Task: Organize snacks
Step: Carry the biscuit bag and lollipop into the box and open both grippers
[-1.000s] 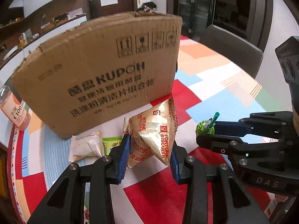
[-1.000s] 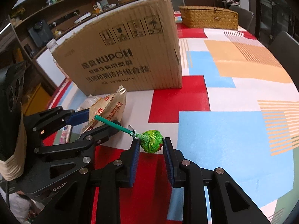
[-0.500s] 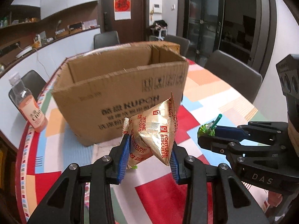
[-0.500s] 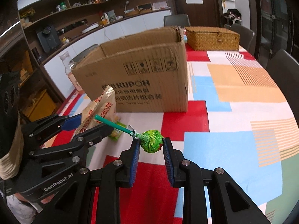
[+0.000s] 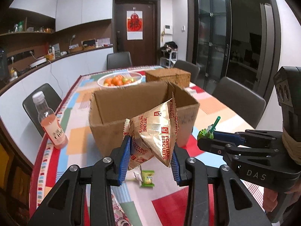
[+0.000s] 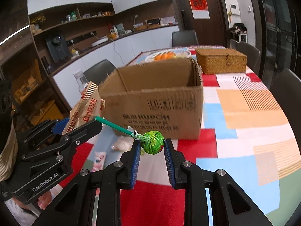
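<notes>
My left gripper [image 5: 150, 150] is shut on a gold Fortune Biscuits bag [image 5: 156, 131] and holds it in the air in front of the open cardboard box [image 5: 116, 130]. My right gripper [image 6: 152, 148] is shut on a green-wrapped lollipop [image 6: 152, 144] with a green stick, also raised before the box [image 6: 161, 111]. The lollipop shows in the left wrist view [image 5: 206, 133] too, and the bag in the right wrist view [image 6: 84, 109]. The box looks empty where I can see inside. Small snack packets [image 5: 148, 178] lie on the table below the grippers.
A pink drink bottle [image 5: 50, 122] stands left of the box. A white fruit basket [image 5: 120, 79] and a wicker box [image 6: 221, 61] sit behind it. Dark chairs surround the colourful tablecloth [image 6: 244, 116]. More snack packets [image 6: 121, 144] lie near the box's front.
Both grippers have risen with their snacks. The view went from the box's front wall to looking over its rim into the open top.
</notes>
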`<state>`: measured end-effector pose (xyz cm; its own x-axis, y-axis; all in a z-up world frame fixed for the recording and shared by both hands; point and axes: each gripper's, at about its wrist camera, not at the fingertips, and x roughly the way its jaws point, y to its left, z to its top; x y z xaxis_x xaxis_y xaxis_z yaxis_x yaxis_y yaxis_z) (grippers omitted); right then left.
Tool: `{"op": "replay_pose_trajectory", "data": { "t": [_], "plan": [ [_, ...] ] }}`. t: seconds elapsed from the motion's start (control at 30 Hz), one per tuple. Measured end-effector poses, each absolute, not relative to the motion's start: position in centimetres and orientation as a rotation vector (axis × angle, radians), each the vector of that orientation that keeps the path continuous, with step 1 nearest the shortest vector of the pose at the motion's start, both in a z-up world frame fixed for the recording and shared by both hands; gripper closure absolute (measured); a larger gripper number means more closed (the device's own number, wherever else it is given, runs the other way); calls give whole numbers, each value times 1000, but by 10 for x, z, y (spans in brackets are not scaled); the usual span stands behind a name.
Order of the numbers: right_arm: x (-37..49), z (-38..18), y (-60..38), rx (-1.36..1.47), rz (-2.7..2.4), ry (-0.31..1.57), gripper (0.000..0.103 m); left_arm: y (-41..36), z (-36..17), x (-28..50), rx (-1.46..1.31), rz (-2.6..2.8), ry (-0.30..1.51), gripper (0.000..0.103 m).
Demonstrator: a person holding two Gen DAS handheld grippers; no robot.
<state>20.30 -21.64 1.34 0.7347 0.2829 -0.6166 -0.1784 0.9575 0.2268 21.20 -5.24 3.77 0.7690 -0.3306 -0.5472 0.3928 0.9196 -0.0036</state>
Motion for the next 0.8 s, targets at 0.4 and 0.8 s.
{"op": "replay_pose_trajectory", "data": {
  "t": [0.4, 0.8],
  "plan": [
    [229, 52, -201, 152, 288, 603, 76, -33, 74, 232, 91, -344, 486, 65],
    [272, 72, -198, 110, 266, 577, 76, -29, 87, 270, 85, -315, 478, 65]
  ]
}}
